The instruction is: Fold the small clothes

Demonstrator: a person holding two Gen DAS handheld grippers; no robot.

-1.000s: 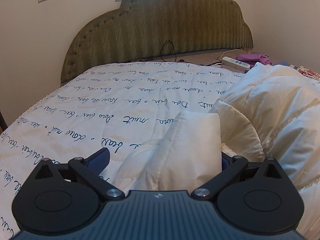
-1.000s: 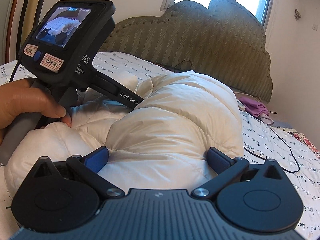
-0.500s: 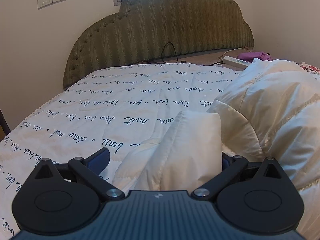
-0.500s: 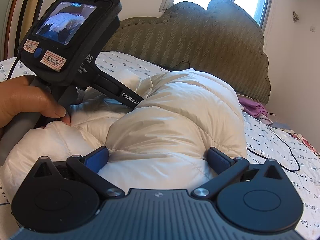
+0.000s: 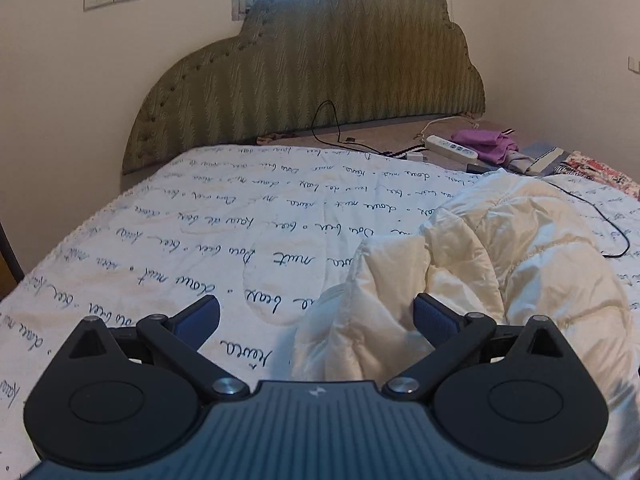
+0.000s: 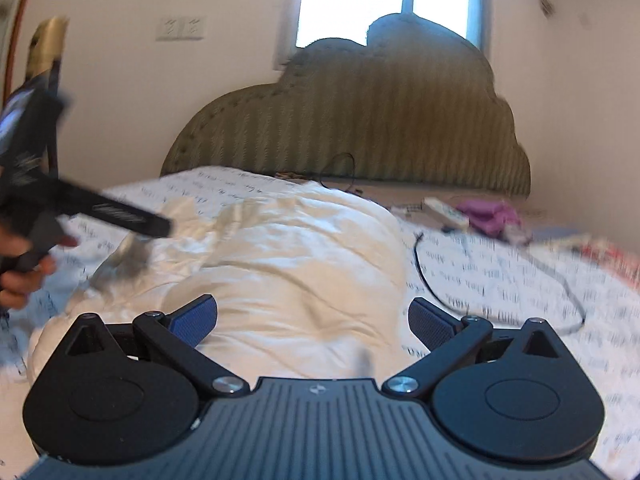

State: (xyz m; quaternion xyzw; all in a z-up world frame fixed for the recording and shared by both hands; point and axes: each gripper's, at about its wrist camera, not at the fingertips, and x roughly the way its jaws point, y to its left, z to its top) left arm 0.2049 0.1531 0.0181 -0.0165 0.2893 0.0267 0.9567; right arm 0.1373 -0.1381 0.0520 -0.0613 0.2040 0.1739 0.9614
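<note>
On one bedsheet (image 5: pixel 200 240), one white jacket (image 5: pixel 460 264) lies between two open grippers.

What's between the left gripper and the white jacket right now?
Nothing visible. The left gripper is open right over the near edge of the jacket, which lies on the bedspread; the black cable runs beyond it.

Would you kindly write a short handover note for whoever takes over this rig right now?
Left claw: open, holding nothing, low over the near edge of the white puffer jacket.
Right claw: open, holding nothing, above the jacket's middle; that view is motion-blurred.
Jacket: lies bunched on the script-print bedspread, right of centre in the left view.
Done: no neat fold visible.
Left: flatten it, regrip, fold.
</note>
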